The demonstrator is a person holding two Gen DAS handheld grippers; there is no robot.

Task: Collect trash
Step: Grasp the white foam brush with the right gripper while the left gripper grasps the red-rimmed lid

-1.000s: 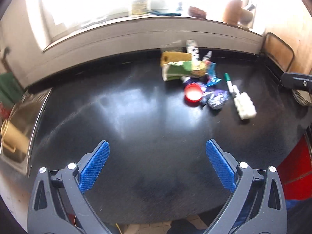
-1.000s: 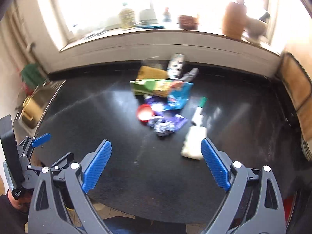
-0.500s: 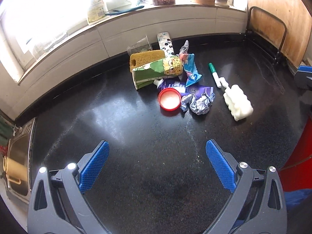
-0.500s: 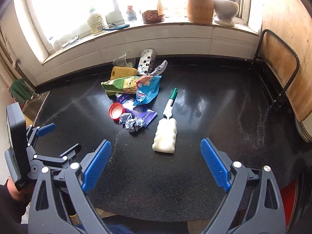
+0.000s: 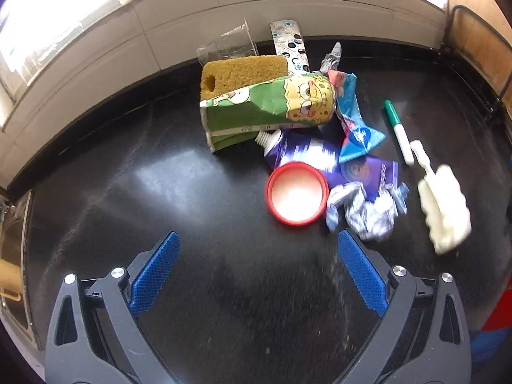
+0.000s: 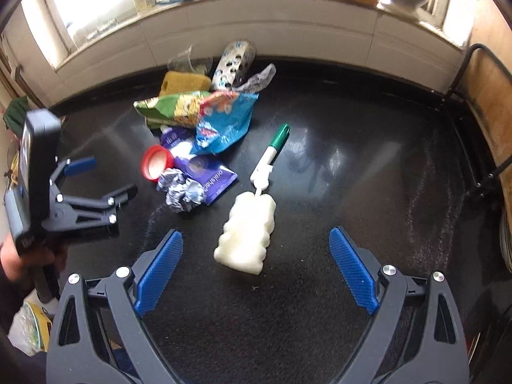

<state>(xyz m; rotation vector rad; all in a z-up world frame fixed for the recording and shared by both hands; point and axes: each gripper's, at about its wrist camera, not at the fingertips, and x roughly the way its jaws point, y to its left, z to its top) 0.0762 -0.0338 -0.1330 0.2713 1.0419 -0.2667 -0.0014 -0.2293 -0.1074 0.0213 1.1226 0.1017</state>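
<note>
Trash pile on black countertop, tiled sill wall behind, both tools wide, holding nothing.

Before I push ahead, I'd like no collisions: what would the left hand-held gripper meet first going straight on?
Probably the red lid, lying open side up just ahead of the open left hand-held gripper. The crumpled foil wrapper sits beside its right finger. Depth is unclear.
</note>
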